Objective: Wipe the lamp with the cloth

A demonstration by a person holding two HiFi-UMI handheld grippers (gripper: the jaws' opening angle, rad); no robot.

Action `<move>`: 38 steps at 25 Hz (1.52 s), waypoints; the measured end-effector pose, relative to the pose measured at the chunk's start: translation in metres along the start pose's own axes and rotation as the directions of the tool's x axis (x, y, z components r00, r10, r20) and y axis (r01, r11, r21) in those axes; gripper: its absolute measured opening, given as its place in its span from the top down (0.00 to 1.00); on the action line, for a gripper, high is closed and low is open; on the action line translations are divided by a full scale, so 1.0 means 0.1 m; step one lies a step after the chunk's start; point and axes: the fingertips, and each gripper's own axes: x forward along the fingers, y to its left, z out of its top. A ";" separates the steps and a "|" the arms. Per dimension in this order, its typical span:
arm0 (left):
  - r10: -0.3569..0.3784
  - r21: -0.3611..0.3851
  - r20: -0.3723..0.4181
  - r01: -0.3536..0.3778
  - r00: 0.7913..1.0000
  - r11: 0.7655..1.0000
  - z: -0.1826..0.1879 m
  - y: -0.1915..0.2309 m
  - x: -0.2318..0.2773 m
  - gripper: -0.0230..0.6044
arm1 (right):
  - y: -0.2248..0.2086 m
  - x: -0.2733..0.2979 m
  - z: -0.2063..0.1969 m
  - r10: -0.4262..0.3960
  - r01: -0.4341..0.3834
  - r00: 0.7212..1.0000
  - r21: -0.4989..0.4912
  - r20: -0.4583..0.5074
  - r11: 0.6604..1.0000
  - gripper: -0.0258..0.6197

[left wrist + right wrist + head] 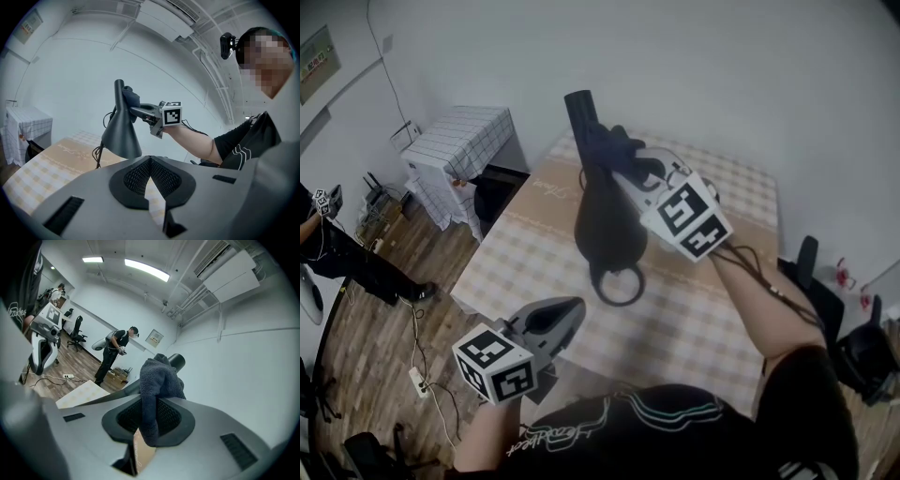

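A black desk lamp stands on the table, its cone shade low and its tube neck pointing up and away. My right gripper is shut on a dark blue cloth, which is pressed against the neck just above the shade. In the right gripper view the cloth hangs out between the jaws and covers the tube end. My left gripper hovers over the table's near edge, apart from the lamp, jaws together with nothing in them. The left gripper view shows the lamp and the cloth ahead.
The table has a checked cover with a tan band. The lamp's ring base and cable lie on it. A small covered side table stands at the left, dark chairs at the right. A person stands far left on the wooden floor.
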 end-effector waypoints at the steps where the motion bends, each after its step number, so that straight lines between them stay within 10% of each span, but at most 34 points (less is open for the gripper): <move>1: -0.003 0.002 0.000 0.003 1.000 1.000 -0.01 -0.01 0.01 0.97 | 0.02 -0.01 -0.03 0.003 -0.003 1.000 -0.008 -0.003 1.000 0.87; 20: -0.025 -0.002 -0.015 0.025 1.000 1.000 -0.14 -0.07 0.14 0.97 | 0.32 -0.20 -0.52 0.144 -0.147 0.989 0.156 0.026 0.977 0.87; 38: -0.064 -0.077 0.001 0.064 0.998 0.995 -0.48 -0.01 0.19 0.97 | 0.62 -0.47 -1.17 0.141 -0.119 0.988 0.263 -0.065 0.957 0.87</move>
